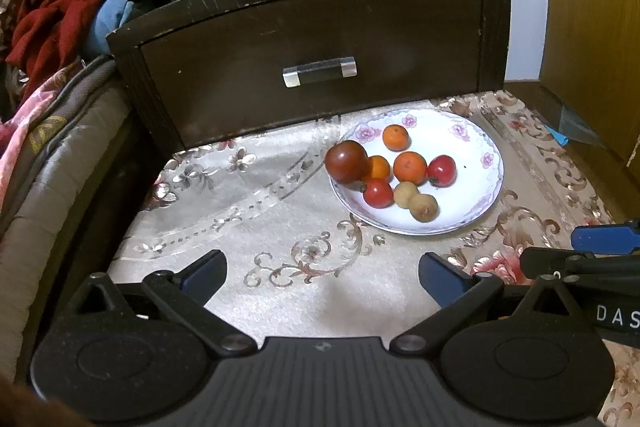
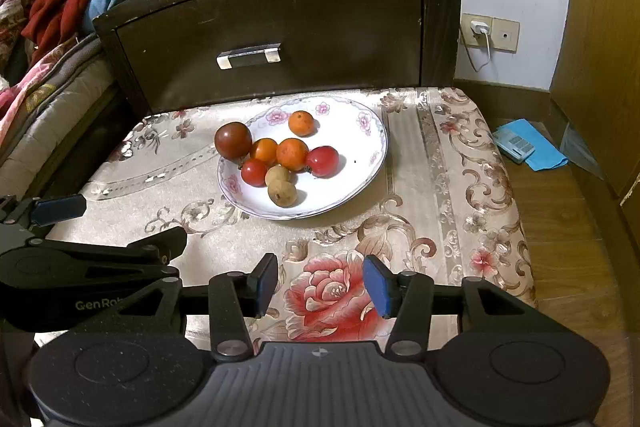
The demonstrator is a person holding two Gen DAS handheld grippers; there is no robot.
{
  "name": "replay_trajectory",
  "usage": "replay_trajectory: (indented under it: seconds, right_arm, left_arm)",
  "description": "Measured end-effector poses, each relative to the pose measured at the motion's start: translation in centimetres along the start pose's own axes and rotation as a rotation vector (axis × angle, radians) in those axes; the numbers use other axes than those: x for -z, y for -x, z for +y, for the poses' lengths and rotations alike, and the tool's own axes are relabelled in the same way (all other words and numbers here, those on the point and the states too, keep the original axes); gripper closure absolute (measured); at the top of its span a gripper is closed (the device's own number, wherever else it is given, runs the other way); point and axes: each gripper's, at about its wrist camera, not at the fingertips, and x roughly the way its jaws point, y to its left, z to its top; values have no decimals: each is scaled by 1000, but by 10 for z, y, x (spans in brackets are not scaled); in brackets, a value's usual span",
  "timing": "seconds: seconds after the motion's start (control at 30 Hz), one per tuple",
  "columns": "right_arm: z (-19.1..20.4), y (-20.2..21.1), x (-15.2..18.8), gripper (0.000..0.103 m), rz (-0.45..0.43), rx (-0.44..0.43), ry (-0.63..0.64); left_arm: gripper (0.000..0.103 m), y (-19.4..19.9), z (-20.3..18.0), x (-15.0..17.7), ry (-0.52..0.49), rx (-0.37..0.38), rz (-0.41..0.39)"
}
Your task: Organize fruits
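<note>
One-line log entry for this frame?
left gripper: open, empty | right gripper: open, empty | plate: eight fruits | dark tomato: on plate rim

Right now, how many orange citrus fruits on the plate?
3, all on the plate. One sits alone at the back. One is mid-plate. One is left of it, touching the big dark tomato. None looks hidden.
</note>
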Motion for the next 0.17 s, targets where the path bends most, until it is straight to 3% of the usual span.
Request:
replay_trajectory:
  seconds: [0.17]
  right_arm:
    - [0, -1, -1, 61, -3, -3, -1]
  left_arm:
    - [0, 0, 0, -1, -12, -14, -14]
